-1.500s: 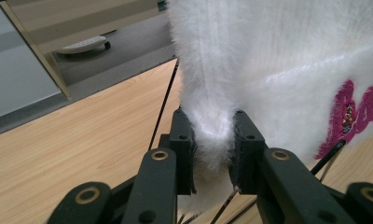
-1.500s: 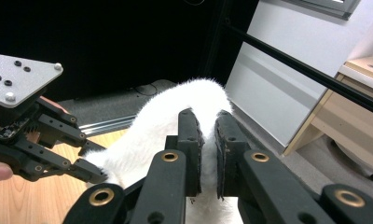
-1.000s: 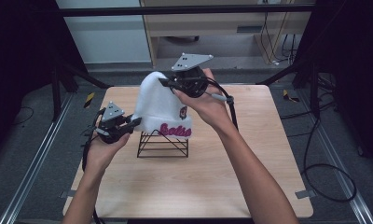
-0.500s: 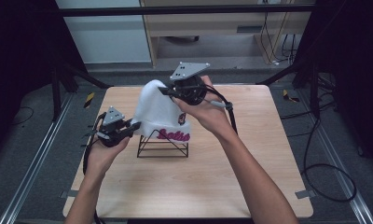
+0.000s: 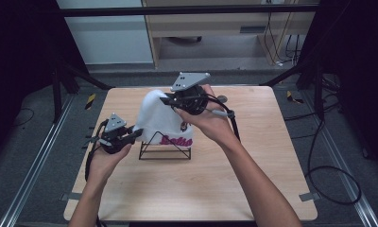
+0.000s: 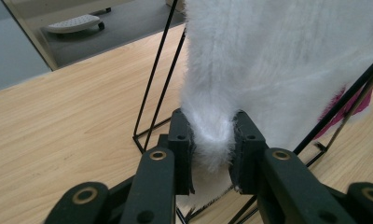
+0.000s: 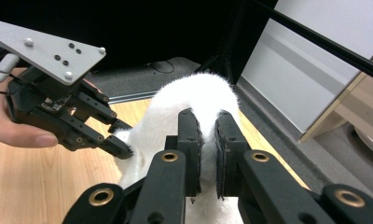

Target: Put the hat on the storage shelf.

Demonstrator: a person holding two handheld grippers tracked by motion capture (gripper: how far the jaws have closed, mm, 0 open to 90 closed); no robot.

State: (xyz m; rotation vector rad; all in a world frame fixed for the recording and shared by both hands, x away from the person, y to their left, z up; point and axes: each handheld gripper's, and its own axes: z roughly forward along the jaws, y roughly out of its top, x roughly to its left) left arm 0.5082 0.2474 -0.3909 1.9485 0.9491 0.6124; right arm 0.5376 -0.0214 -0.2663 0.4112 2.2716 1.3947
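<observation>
While draped over wire stand (image 5: 164, 150), white hat (image 5: 155, 118) pinched by left tongs (image 6: 211, 140), right tongs (image 7: 206, 140).

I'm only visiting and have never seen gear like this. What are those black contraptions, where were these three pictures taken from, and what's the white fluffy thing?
No robot here: a person holds a hand-operated gripper in each hand. The high view looks down on a wooden table. The other two pictures come from small cameras riding on each gripper, looking along its black jaws. On the table stands a black wire stand with a white fuzzy hat draped on it. The left gripper pinches the hat's lower edge; the right gripper pinches its top.
</observation>
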